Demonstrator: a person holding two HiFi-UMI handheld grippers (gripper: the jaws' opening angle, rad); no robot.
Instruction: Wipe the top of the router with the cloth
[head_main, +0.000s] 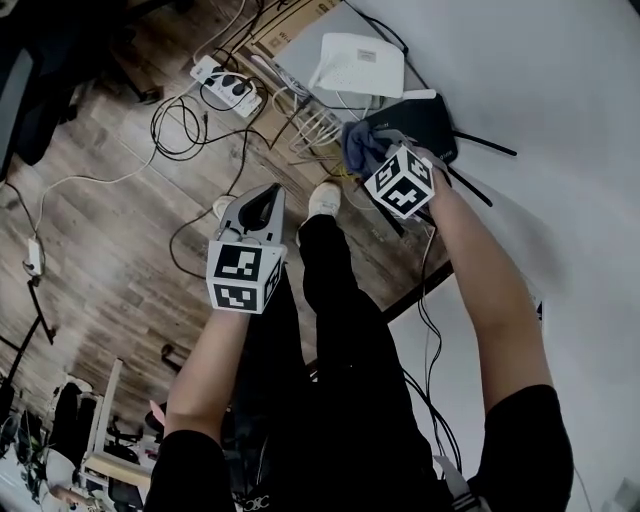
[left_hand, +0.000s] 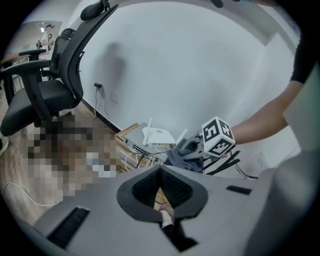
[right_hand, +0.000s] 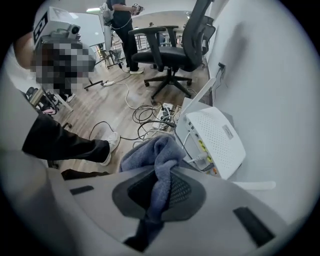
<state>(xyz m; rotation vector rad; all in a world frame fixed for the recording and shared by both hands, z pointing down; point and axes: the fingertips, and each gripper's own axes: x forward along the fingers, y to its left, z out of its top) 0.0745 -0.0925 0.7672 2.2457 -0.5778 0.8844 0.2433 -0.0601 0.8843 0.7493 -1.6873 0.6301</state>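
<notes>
A white router (head_main: 355, 65) lies on a grey box by the wall, with a black router (head_main: 425, 118) with long antennas beside it. My right gripper (head_main: 378, 158) is shut on a blue-grey cloth (head_main: 362, 145), which hangs at the black router's near edge, just short of the white one. In the right gripper view the cloth (right_hand: 157, 157) bunches out between the jaws and the white router (right_hand: 217, 137) lies just ahead to the right. My left gripper (head_main: 262, 203) hovers above the floor to the left, shut and holding nothing. From it I see the white router (left_hand: 159, 136) and the cloth (left_hand: 182, 157).
A power strip (head_main: 228, 85) and tangled cables (head_main: 185, 130) lie on the wood floor left of the routers. The person's legs and white shoes (head_main: 324, 198) stand close below them. A black office chair (right_hand: 167, 47) stands farther off. The white wall (head_main: 560, 120) bounds the right side.
</notes>
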